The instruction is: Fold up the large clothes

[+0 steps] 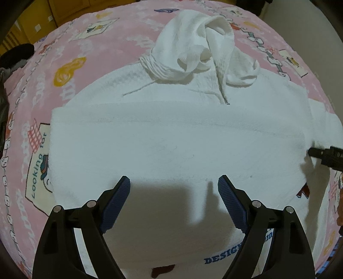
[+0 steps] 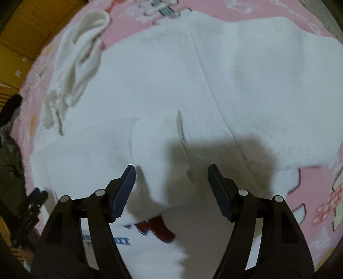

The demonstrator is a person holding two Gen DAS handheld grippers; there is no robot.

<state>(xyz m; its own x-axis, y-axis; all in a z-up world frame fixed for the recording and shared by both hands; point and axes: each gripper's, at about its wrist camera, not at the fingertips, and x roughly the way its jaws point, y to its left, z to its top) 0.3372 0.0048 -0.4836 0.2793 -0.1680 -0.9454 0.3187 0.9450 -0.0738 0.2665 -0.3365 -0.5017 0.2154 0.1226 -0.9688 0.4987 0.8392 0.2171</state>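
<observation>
Lying Flat: White Hoodie Spread on a Pink Blanket

Lying across the middle of both views, the white hoodie [image 1: 171, 137] is spread on a pink printed blanket [image 1: 70, 55]; its hood [image 1: 193, 47] is crumpled in a heap at about twelve o'clock in the left wrist view and at about ten o'clock in the right wrist view [image 2: 72, 70]; a drawstring [image 1: 223, 94] trails from the hood toward the centre, ending in a small metal tip; a sleeve is folded across the body, its edge running as a straight line from nine o'clock to three o'clock in the left wrist view; near six o'clock blue lettering [image 1: 223, 257] and a dark red printed patch [image 1: 160, 271] show on a lower layer of cloth.

The left gripper [image 1: 173, 182] hangs over the fabric with its jaws spread wide and nothing between the blue pads; the cloth beneath lies in its shadow; whether the tips touch it cannot be told.

The right gripper [image 2: 171, 171] is likewise released, jaws apart, with a raised fold of white cloth lying between them but not pinched; the picture here is blurred; its black tip appears at three o'clock in the left wrist view [image 1: 321, 154], over the hoodie's right edge.

At nine o'clock a dark bundle [image 1: 12, 58] sits at the blanket's edge; yellow wooden furniture [image 1: 34, 15] stands beyond, at about ten o'clock.
</observation>
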